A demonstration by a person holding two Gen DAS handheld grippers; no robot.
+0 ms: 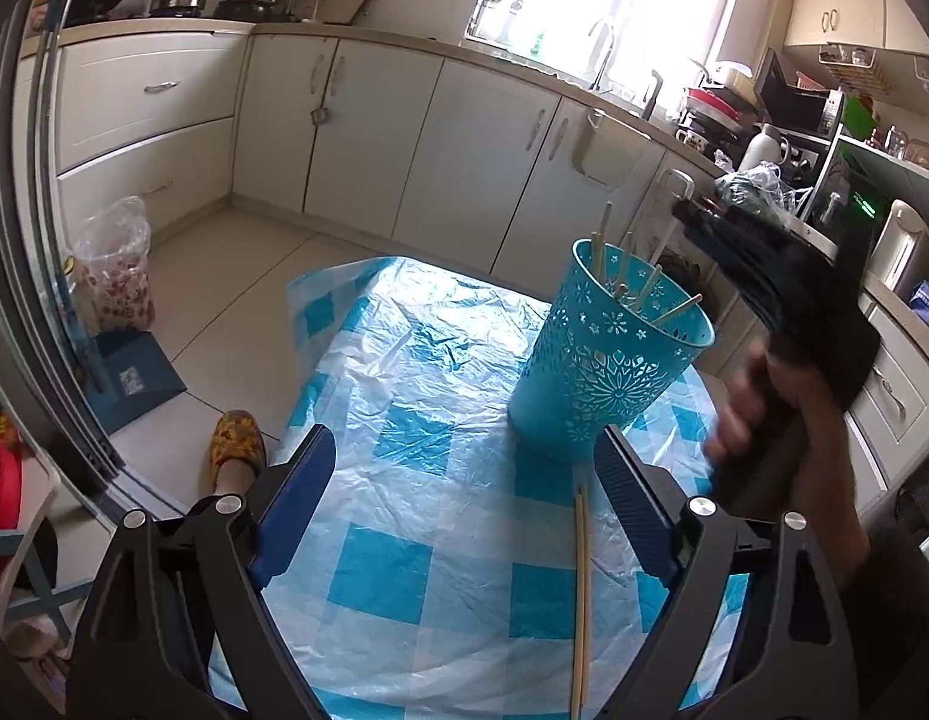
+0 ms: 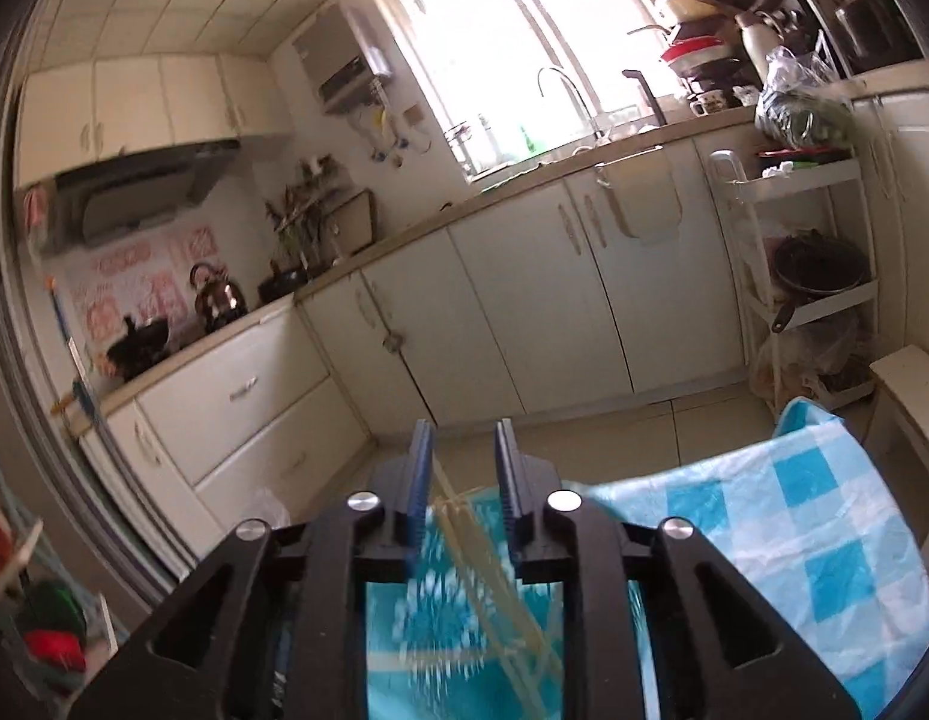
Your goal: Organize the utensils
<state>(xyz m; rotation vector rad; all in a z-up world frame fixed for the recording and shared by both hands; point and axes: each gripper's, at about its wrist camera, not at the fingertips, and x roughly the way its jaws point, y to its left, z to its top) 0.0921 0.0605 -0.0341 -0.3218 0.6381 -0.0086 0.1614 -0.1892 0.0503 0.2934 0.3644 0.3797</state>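
Left wrist view shows my left gripper [image 1: 464, 480] with its jaws spread wide and nothing between the pads, hovering low over the blue-and-white checked plastic sheet [image 1: 404, 420] that covers the table. A pair of pale chopsticks [image 1: 581, 588] lies on that sheet just inside the right-hand finger, running toward the camera, and the perforated turquoise holder [image 1: 608, 360] stands upright just beyond the fingertips with several more sticks [image 1: 644, 291] leaning inside it. My right gripper [image 1: 782, 276], held in a hand [image 1: 758, 420], sits above and to the right of the holder; in the right wrist view its jaws [image 2: 464, 480] stand a small way apart with no pad pressing on anything — the sticks seen between the fingers look to be down in the holder below, though that part is blurred. I judge the loose pair to be very light, stiff and thin, and smooth enough to roll or skate on the slick plastic, which itself may wrinkle and drag. I would take them near the middle of their length, both sticks together, pads closing across them so they cannot scissor apart — a grip near one end would let the far end droop and catch the rim. The holder looks light too, so a careless nudge could tip it.
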